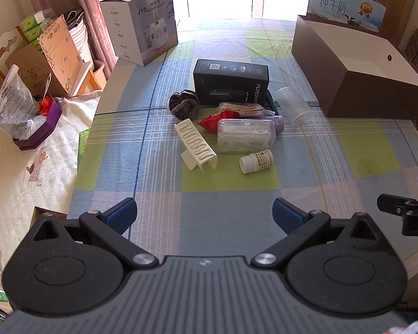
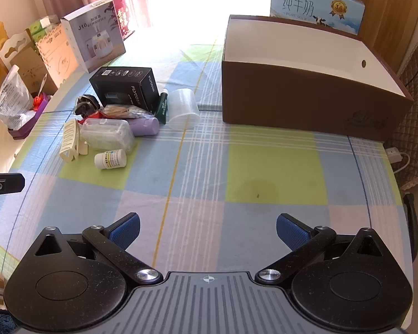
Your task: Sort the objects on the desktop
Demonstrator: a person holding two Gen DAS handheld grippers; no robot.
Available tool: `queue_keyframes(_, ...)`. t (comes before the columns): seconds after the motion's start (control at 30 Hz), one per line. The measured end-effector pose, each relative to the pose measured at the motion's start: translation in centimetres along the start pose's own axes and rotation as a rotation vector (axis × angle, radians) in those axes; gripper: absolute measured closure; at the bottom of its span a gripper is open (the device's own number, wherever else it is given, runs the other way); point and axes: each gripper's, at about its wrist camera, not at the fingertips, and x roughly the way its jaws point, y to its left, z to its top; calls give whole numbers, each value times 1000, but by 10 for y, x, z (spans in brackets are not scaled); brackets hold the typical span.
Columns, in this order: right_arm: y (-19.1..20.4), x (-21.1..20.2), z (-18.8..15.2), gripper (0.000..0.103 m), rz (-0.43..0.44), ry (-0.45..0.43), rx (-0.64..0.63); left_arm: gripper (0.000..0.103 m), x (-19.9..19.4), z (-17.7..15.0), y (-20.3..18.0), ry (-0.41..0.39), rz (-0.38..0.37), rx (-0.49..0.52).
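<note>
Nothing sorted yet: brown box (image 2: 306, 105) empty, cluttered pile (image 1: 225, 122) untouched on table (image 2: 237, 167), left claw (image 1: 204, 214) and right claw (image 2: 207, 229) wide open, empty.

A clutter sits at twelve o'clock in the left view: black box (image 1: 230, 81) behind, brown scrunchie (image 1: 184, 103) at its nine, cream rack (image 1: 195, 144) (tipped), clear case (image 1: 245, 138), white pill bottle (image 1: 255, 161) on its side, clear cup (image 1: 294, 105) toppled at three, brown bin (image 1: 376, 94) open beyond.
</note>
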Motion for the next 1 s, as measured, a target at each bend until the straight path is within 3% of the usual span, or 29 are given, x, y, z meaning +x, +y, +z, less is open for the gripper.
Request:
queue_keyframes(0.13, 1, 2, 2, 2, -31, -13, -24, 1, 1, 1, 0, 3, 0, -1)
queue_keyframes(1.0, 3, 22, 20, 2, -18, -61, -36, 1, 10, 7, 2, 11, 2, -3)
